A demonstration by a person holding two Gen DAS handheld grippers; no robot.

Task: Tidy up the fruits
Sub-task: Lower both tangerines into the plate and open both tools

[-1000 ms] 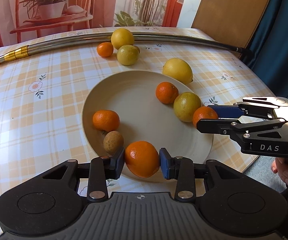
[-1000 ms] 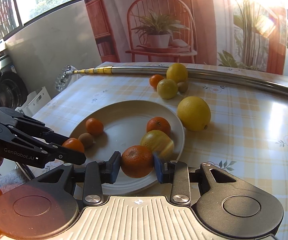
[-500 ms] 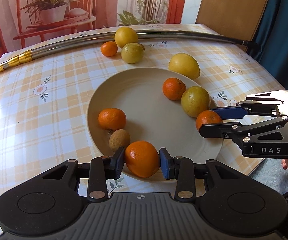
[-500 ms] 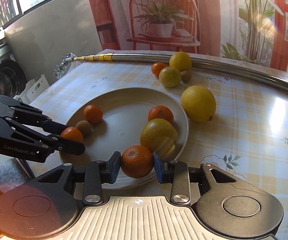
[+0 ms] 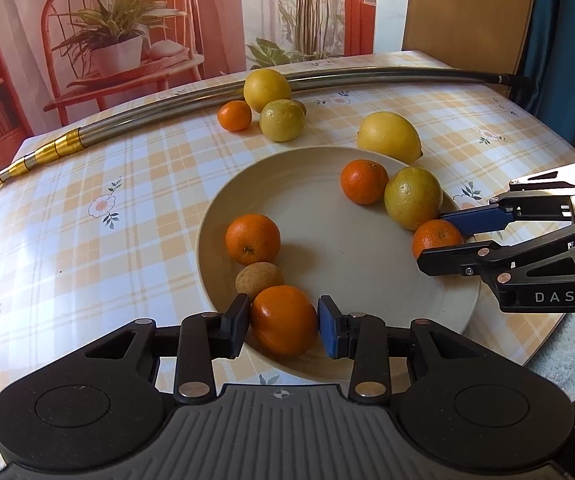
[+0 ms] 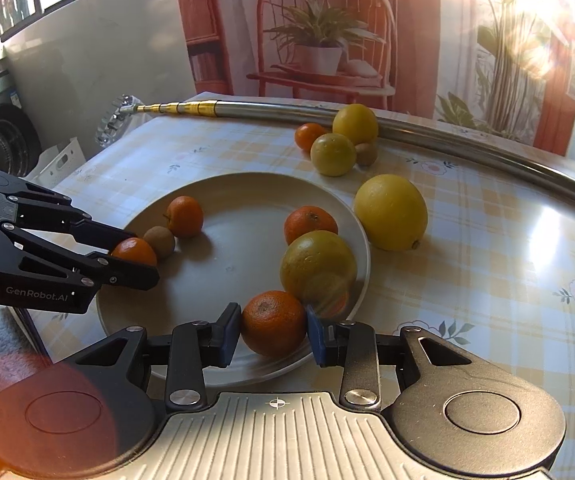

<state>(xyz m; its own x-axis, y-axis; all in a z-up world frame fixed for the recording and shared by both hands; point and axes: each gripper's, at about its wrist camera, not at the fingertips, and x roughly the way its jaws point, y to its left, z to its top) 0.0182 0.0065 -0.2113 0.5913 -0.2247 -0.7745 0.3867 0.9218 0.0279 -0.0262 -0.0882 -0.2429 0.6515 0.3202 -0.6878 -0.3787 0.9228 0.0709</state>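
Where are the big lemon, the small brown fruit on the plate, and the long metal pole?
big lemon [image 6: 390, 212], right wrist view, middle of peel
small brown fruit [image 5: 258, 279], left wrist view, top
metal pole [image 5: 367, 74], left wrist view, mid-shaft

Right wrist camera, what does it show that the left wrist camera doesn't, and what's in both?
Only the right wrist view shows the pole's spiky end piece and a washing machine beyond the table edge. Only the left wrist view shows the teal curtain and a wooden board. Both show the plate, each gripper closed on a mandarin, left gripper and right gripper, and the large lemon off the plate.
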